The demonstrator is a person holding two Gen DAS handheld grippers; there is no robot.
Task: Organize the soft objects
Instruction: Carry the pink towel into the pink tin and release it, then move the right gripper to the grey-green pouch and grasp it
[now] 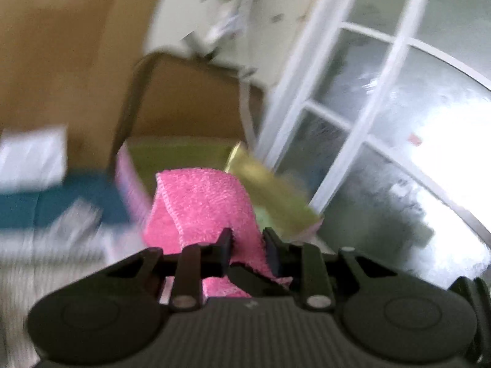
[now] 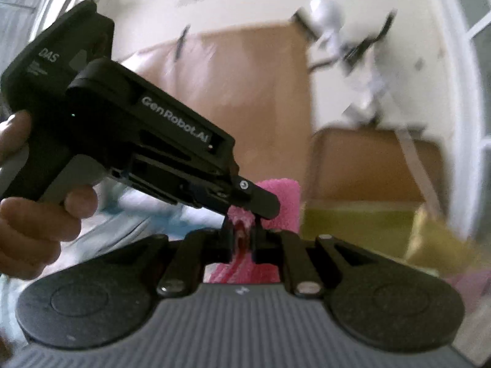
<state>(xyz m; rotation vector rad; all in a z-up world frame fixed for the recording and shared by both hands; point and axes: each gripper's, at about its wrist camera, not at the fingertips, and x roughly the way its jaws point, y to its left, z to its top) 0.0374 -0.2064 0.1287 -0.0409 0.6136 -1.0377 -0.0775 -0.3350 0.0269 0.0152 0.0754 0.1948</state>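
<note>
A pink terry cloth (image 1: 199,202) is seen gripped at once by both handheld grippers, raised in front of an open cardboard box (image 1: 184,98) lined with yellow-green material. The left gripper (image 1: 248,245) is shown with its fingers (image 1: 226,247) drawn nearly together and a bunched fold of the cloth pinched between them; most of the fabric rises ahead of the fingertips as an upright, folded loop, and a short tail is left hanging below the jaws. In the right wrist view, the right gripper (image 2: 244,233) is likewise clamped on a narrow pleat of the same cloth (image 2: 284,202), with the left gripper's body and the hand (image 2: 36,190) holding it seen reaching in from the left, its tip just above the right fingertips. The two grip points are judged to lie close together, so the cloth's long axis is not yet stretched between them. The fabric appears soft, fluffy, stitched along its hem and slack. Surroundings are blurred; a paned window (image 1: 383,107) is seen at the right.
</note>
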